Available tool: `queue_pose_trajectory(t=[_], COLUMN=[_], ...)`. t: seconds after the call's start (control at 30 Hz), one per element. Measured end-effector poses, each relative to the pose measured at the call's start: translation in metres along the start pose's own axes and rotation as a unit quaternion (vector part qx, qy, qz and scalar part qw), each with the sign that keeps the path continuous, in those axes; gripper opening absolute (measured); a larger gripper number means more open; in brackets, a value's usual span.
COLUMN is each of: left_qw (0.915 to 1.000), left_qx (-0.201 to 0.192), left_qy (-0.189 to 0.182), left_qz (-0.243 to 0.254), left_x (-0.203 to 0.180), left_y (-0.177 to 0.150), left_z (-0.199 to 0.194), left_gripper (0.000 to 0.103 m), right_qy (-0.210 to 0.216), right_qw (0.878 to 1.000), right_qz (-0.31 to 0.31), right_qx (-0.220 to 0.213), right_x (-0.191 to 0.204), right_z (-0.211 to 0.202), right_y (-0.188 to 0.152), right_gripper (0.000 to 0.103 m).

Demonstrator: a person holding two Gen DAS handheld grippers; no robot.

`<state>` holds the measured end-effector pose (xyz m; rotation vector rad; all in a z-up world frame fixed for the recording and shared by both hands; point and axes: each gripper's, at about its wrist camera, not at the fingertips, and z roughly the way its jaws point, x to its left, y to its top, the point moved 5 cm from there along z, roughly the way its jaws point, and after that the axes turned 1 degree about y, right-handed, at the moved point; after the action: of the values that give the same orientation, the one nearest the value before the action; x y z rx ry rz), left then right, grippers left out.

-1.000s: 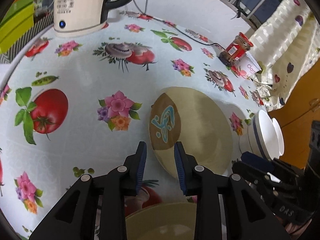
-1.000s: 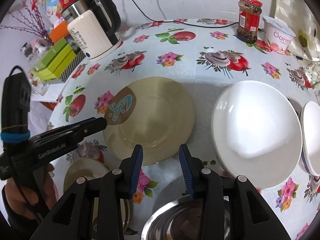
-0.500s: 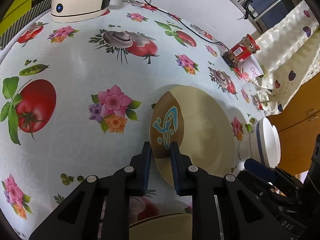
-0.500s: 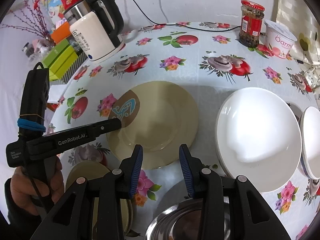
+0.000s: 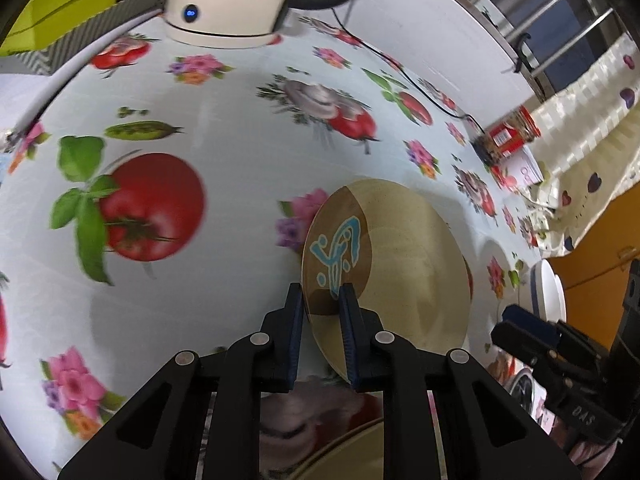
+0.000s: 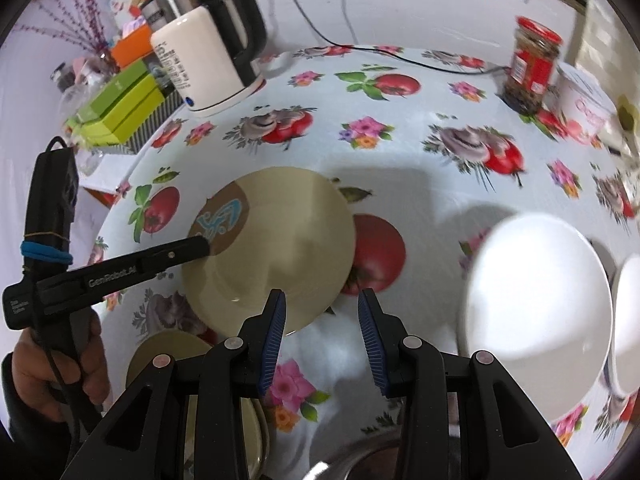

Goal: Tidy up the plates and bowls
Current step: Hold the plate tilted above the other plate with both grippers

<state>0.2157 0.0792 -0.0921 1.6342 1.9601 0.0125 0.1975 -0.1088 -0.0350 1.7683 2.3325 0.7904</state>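
A beige plate (image 5: pixel 404 264) with a brown patch and a blue mark is held off the floral tablecloth, tilted. My left gripper (image 5: pixel 320 300) is shut on its near rim at the brown patch. In the right wrist view the plate (image 6: pixel 280 240) hangs over the table with the left gripper (image 6: pixel 200 246) clamped on its left edge. My right gripper (image 6: pixel 322 308) is open and empty, just in front of the plate. A large white plate (image 6: pixel 536 292) lies to the right. A beige bowl (image 6: pixel 168 356) sits below left.
A white kettle (image 6: pixel 204 56) and green boxes (image 6: pixel 116 108) stand at the back left. A red-lidded jar (image 6: pixel 532 68) and a white tub (image 6: pixel 580 100) stand at the back right. A white bowl (image 6: pixel 628 320) sits at the right edge. A steel dish (image 6: pixel 360 460) is nearest.
My left gripper closed on the beige plate's rim and lifted it off the cloth, moving it left. My right gripper stayed open and drew back slightly.
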Motion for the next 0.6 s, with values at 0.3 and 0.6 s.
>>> queue_pose_trajectory(t=[0.3, 0.6], left_qw=[0.9998, 0.9998], left_qx=[-0.011, -0.015], left_qy=[0.002, 0.001], left_qz=[-0.014, -0.014], left_x=[0.018, 0.023], left_y=[-0.003, -0.005], left_z=[-0.009, -0.013], left_gripper=[0.019, 0.019], right_qy=[0.009, 0.011], right_qw=[0.999, 0.998], right_qz=[-0.036, -0.035], right_qx=[0.028, 0.058], right_x=[0.021, 0.025], right_z=[0.029, 0.055], right_y=[0.02, 0.023], right_gripper=[0.037, 0.037])
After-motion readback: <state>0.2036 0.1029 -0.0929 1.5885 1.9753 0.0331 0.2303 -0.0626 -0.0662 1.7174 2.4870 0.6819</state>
